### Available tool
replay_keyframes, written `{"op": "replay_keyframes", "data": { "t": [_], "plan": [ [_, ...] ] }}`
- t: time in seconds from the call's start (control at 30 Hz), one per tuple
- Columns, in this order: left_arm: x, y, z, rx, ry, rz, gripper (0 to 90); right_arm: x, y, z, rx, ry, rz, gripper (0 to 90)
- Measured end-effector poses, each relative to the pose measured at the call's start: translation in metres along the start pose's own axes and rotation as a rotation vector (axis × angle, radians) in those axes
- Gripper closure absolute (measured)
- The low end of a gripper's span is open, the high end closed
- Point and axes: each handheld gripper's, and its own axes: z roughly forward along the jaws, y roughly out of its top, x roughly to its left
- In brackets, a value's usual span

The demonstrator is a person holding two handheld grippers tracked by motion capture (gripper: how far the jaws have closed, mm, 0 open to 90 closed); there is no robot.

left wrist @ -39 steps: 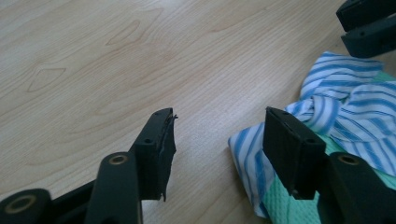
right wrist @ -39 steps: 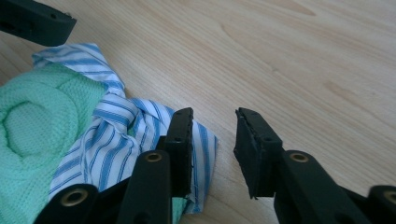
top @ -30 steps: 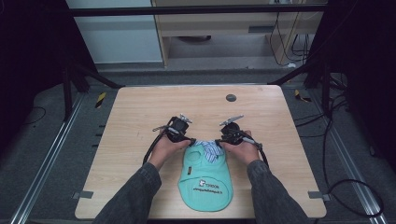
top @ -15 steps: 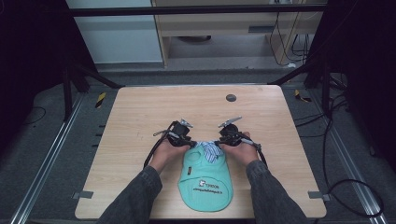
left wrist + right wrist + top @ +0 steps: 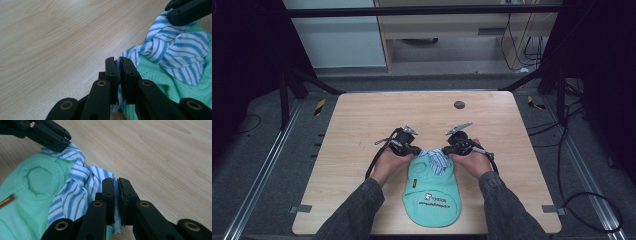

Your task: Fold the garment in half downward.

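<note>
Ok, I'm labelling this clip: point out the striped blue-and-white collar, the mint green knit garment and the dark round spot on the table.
striped blue-and-white collar (image 5: 160, 47), left gripper view, knot.
mint green knit garment (image 5: 432, 200), high view, lower body.
dark round spot (image 5: 459, 105), high view, centre.

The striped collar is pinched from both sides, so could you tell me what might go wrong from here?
1. Each hand-held gripper, left and right, holds just a thin edge of the striped collar; it may slip free.
2. Pulling outward could tighten the knot.
3. The green garment might drag across the table.

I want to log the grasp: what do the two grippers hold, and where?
Both hold the striped collar of the green garment: left gripper on one collar end, right gripper on the other.
</note>
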Motion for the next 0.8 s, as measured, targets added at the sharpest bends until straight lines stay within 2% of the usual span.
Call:
{"op": "replay_keyframes", "data": {
  "t": [0.07, 0.33, 0.63, 0.8],
  "plan": [
    [-0.001, 0.003, -0.005, -0.002, 0.004, 0.023, 85.0, 0.001, 0.003, -0.005, -0.016, 0.002, -0.018, 84.0],
    [0.000, 0.013, -0.024, -0.033, 0.006, 0.054, 85.6, 0.002, 0.014, -0.022, -0.048, 0.010, -0.044, 84.3],
    [-0.001, 0.021, -0.037, -0.042, 0.012, 0.088, 85.7, 0.002, 0.020, -0.034, -0.065, 0.010, -0.096, 84.3],
    [-0.002, 0.023, -0.038, -0.048, 0.011, 0.091, 85.7, 0.002, 0.021, -0.038, -0.076, 0.008, -0.117, 84.3]
  ]
}}
